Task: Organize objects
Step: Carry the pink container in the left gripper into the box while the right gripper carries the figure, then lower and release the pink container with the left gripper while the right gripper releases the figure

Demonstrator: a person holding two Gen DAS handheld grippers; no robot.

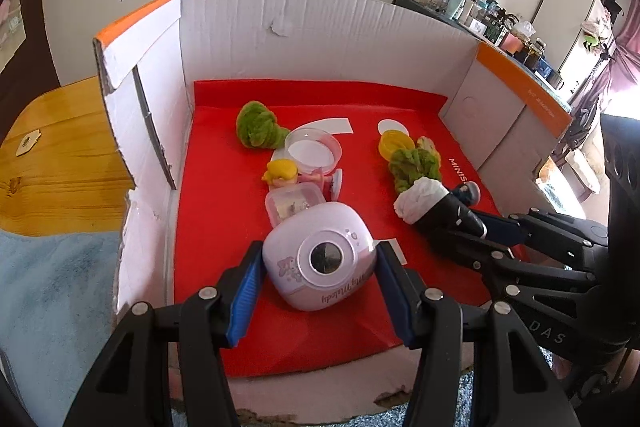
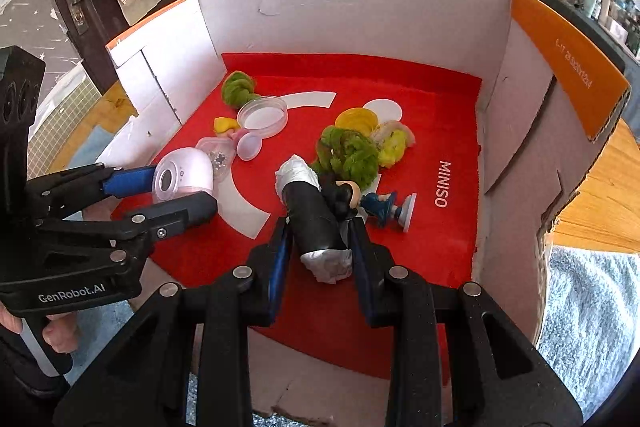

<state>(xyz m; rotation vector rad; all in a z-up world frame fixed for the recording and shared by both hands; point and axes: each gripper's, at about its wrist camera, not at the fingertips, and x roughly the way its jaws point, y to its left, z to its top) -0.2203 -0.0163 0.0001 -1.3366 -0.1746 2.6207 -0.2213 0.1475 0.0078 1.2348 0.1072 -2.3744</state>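
Objects lie scattered on the red mat (image 1: 224,227) inside a white cardboard box (image 1: 320,27); a small clear container (image 1: 294,205) is partly hidden behind the lilac toy camera (image 1: 320,261), its contents too small to make out. The camera is rounded, with a dark central lens. The left hand-held gripper (image 1: 316,279) grips it on both sides. The right hand-held gripper (image 2: 320,247) clamps a black roll with white ends (image 2: 314,223), beside a toppled blue figurine (image 2: 384,207).

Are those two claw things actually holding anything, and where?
Left hand-held gripper grips the pink camera by its sides; right hand-held gripper grips the black roll mid-body.
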